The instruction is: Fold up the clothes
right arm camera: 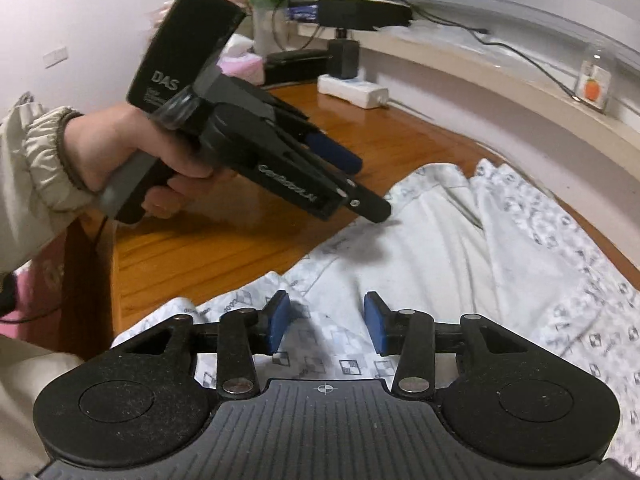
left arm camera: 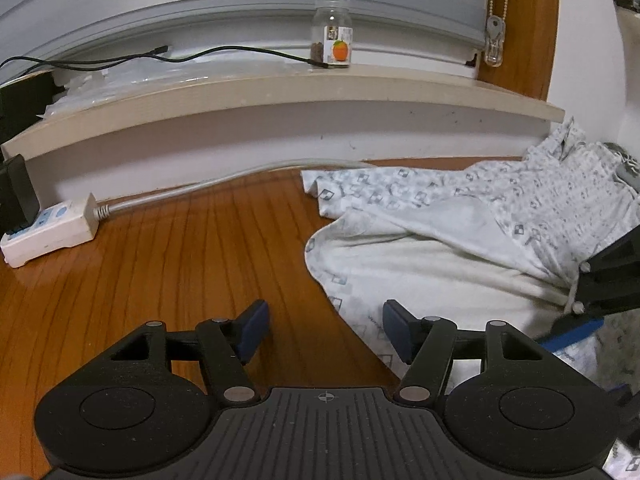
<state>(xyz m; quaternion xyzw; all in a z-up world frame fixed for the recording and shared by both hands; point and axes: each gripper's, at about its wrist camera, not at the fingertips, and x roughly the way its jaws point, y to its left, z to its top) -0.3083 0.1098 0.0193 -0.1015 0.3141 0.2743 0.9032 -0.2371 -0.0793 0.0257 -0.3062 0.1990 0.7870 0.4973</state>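
The patterned garment (left arm camera: 460,240) lies spread and rumpled on the wooden bench (left arm camera: 180,260), filling the 3 o'clock half of the left wrist view, with its plain pale inside turned up across the middle and the printed side showing toward 1 o'clock. The left gripper (left arm camera: 325,330) hangs over the cloth's edge with its jaws standing wide and nothing between them — one blue pad over bare wood, the other over fabric. The right gripper (right arm camera: 326,322) sits above the near part of the garment (right arm camera: 440,248), jaws partly apart, with printed cloth lying below them but not pinched. In the right wrist view a hand (right arm camera: 132,148) in a pale cuffed sleeve (right arm camera: 36,168) holds the left gripper (right arm camera: 360,184) at 10 o'clock, tips angled down toward the cloth's border. A white power strip (left arm camera: 52,228) rests on the bench at 9 o'clock, its cord running along the wall. On the ledge (left arm camera: 280,92) above, toward 12 o'clock, stands a clear jar (left arm camera: 332,32) with an orange label — a black cable (left arm camera: 160,54) trails beside it
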